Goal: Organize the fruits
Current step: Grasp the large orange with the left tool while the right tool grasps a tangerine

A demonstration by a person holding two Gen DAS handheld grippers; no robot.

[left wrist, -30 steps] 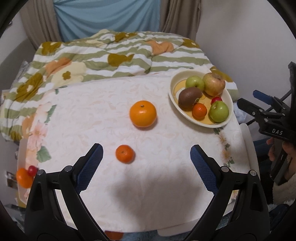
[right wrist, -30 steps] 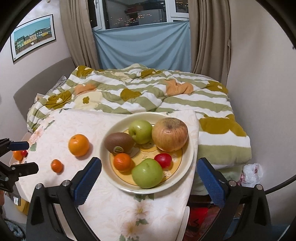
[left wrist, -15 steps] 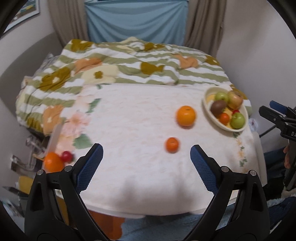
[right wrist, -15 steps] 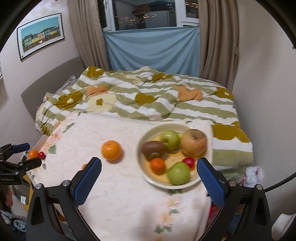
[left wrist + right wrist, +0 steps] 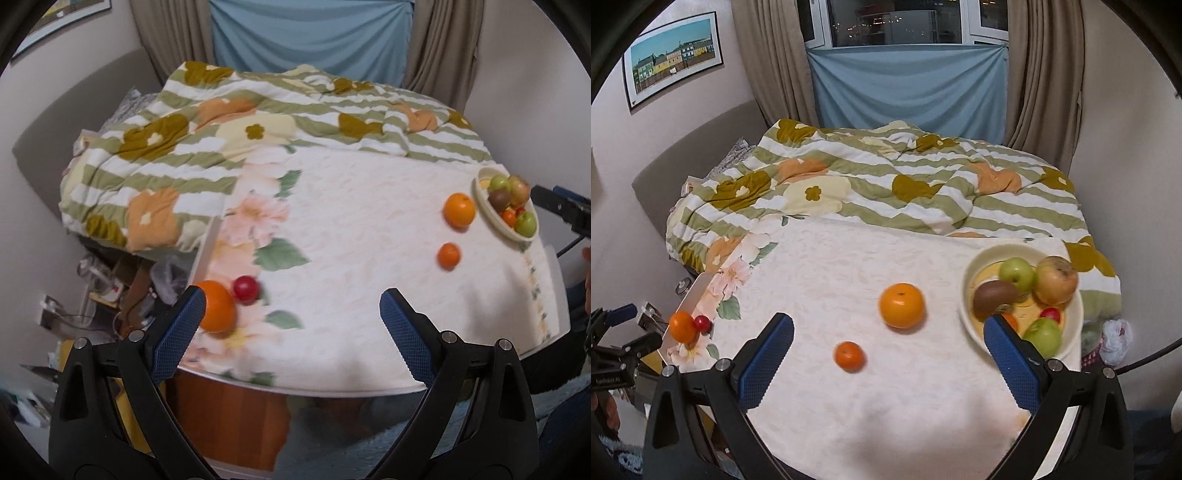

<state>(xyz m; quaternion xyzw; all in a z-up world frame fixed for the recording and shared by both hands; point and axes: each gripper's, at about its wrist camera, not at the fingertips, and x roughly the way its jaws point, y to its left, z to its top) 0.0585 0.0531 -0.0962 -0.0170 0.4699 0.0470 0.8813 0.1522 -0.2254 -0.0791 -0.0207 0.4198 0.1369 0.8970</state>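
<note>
A cream bowl (image 5: 971, 273) at the table's right holds green apples, a kiwi, a yellow-red apple and small red and orange fruits. A large orange (image 5: 902, 305) and a small mandarin (image 5: 849, 355) lie loose on the white cloth left of it. At the table's left edge sit another orange (image 5: 218, 311) and a small red fruit (image 5: 246, 289). My left gripper (image 5: 291, 332) is open just in front of that pair, its left finger overlapping the orange. My right gripper (image 5: 888, 360) is open above the near table edge, holding nothing.
The floral tablecloth (image 5: 351, 266) covers a low table against a bed with a striped flowered quilt (image 5: 886, 192). Clutter and cables (image 5: 110, 280) lie on the floor to the left. A bag (image 5: 1115, 339) sits right of the bowl.
Both grippers have swung left and pulled back. The left view now centres on the orange and red fruit at the table's left edge; the bowl has slid to the right in both views.
</note>
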